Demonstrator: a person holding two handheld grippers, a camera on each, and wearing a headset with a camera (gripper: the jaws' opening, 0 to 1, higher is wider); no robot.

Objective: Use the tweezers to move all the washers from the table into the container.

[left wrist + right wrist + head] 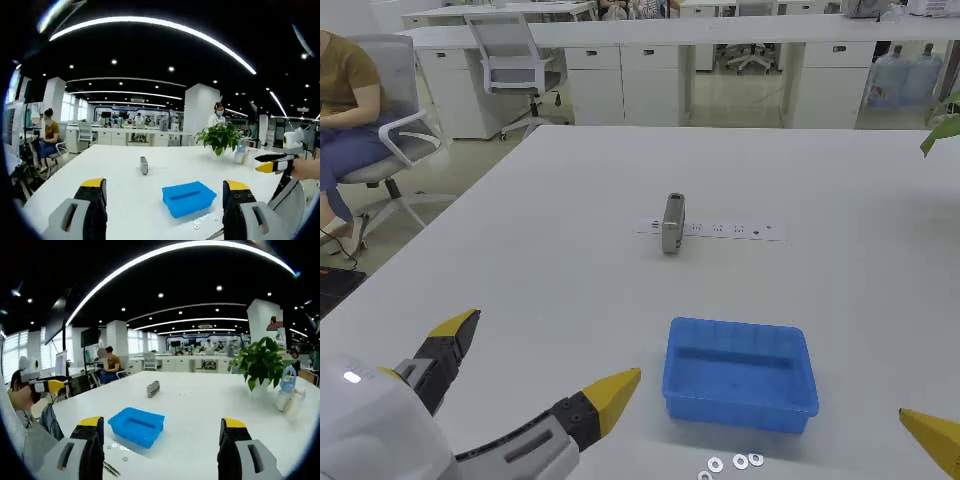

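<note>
While both tongs hang above the white table (570, 200), I log the following.

Left gripper (540, 365): low on the near left in the head view, yellow-tipped jaws spread wide, nothing between them. Its own view agrees, with the left gripper (164, 184) jaws well apart and bare table behind.

Right gripper (161, 424): jaws likewise wide apart and holding nothing. In the head view one yellow tip of it pokes in at the lower right corner.

Blue container (735, 405): a shallow rectangular tray on the table, between the two grippers and a little beyond them.

Washers (735, 462): a small cluster lying flat on the table, just beside the container's near wall and outside it.

Tweezers (111, 469): a thin metal piece on the table near the washers, close to the right gripper's left jaw; too small for me to read its details.

Further back, a white power strip (730, 230) with a grey block (672, 222) standing on its left end. Potted plant (260, 362) at the table's far right. A person (340, 90) sits beyond the left edge.
</note>
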